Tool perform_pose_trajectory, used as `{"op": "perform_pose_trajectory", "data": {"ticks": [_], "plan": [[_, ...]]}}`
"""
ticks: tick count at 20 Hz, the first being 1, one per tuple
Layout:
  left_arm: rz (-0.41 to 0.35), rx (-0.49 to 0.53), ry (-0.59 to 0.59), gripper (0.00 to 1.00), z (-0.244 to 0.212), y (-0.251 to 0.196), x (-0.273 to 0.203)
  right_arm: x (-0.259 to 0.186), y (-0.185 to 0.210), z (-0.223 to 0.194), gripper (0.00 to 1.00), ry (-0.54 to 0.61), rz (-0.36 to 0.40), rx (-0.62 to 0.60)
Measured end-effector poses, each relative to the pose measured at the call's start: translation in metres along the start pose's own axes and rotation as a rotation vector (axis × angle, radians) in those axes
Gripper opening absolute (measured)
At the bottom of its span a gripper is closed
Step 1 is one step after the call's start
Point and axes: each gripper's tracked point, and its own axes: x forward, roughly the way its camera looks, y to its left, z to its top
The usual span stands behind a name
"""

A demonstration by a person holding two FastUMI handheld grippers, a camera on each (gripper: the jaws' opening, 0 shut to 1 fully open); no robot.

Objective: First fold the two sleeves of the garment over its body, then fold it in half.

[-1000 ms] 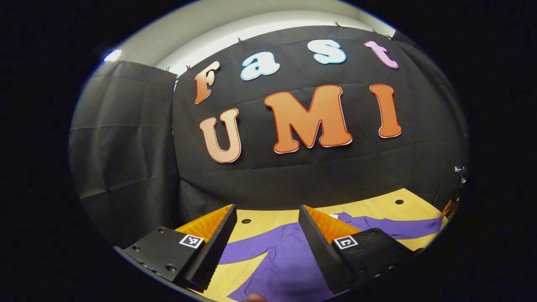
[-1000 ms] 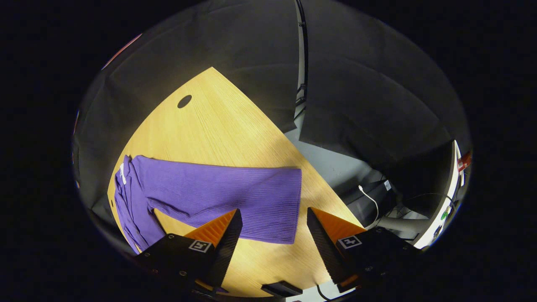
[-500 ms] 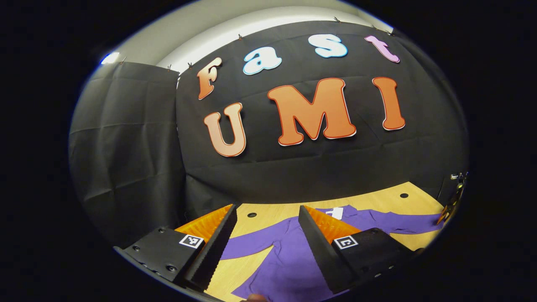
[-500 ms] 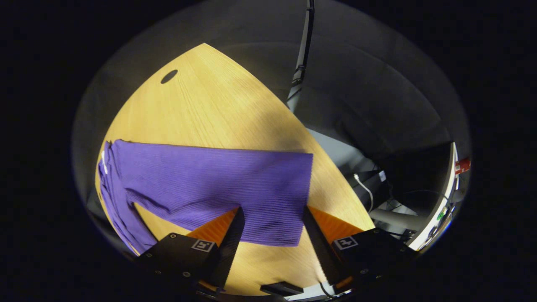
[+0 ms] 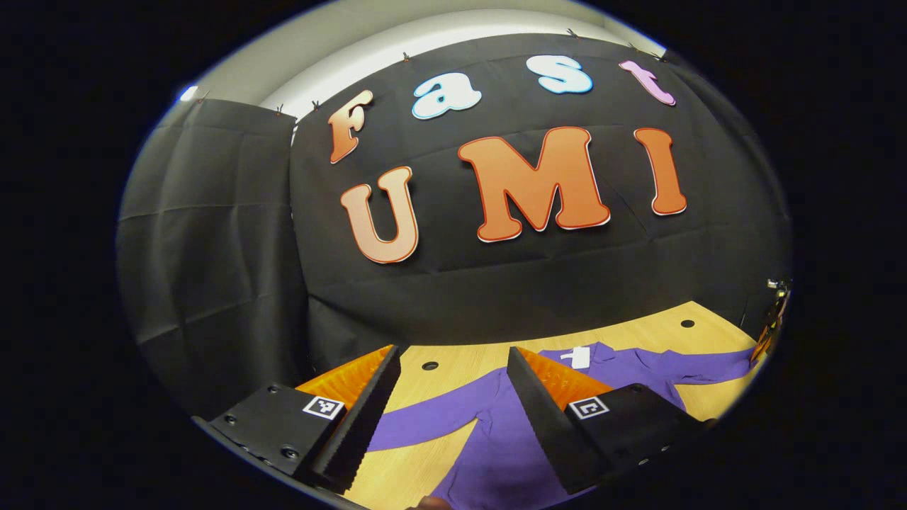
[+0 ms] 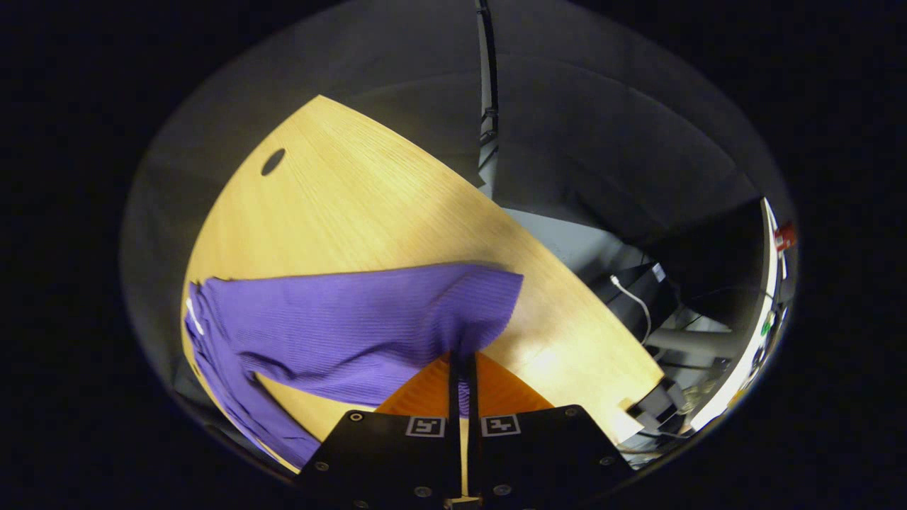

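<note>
1. The garment (image 6: 340, 326), a purple ribbed top, lies spread on the wooden table (image 6: 368, 205); in the left gripper view it stretches across the table's near part, one sleeve (image 5: 425, 418) running out to the left and the other (image 5: 701, 365) to the right.
2. A small white tag (image 5: 577, 356) sits at the neckline; any writing on it is too small to read.
3. The left gripper (image 5: 450, 418) hangs above the garment's body, pointing towards the booth wall, its fingers well apart with nothing between them.
4. Square black-and-white markers sit on both gripper bodies.
5. The right gripper (image 6: 462, 368) tilts down at the table, its fingers together, pinching the cuff end of the right sleeve (image 6: 489, 297), which is slightly bunched and lifted there.
6. A round hole (image 6: 273, 161) marks the table's far corner.
</note>
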Motion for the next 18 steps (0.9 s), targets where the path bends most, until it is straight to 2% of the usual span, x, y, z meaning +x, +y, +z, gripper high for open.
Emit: {"op": "perform_pose_trajectory", "data": {"ticks": [6,9,13,18], "plan": [[-0.07,-0.059,-0.012,0.99,-0.011,0.028,0.038,-0.058,0.072,-0.006,0.04,-0.084,0.068,-0.073],[-0.089,-0.091,0.0,0.99,-0.023,0.042,0.049,-0.089,0.136,-0.021,0.04,-0.092,0.159,-0.179],[-0.091,-0.117,0.007,0.99,-0.035,0.066,0.066,-0.121,0.219,-0.054,0.04,-0.111,0.244,-0.349],[-0.063,-0.152,0.038,1.0,-0.058,0.102,0.078,-0.144,0.307,-0.106,0.04,-0.086,0.312,-0.494]]}}
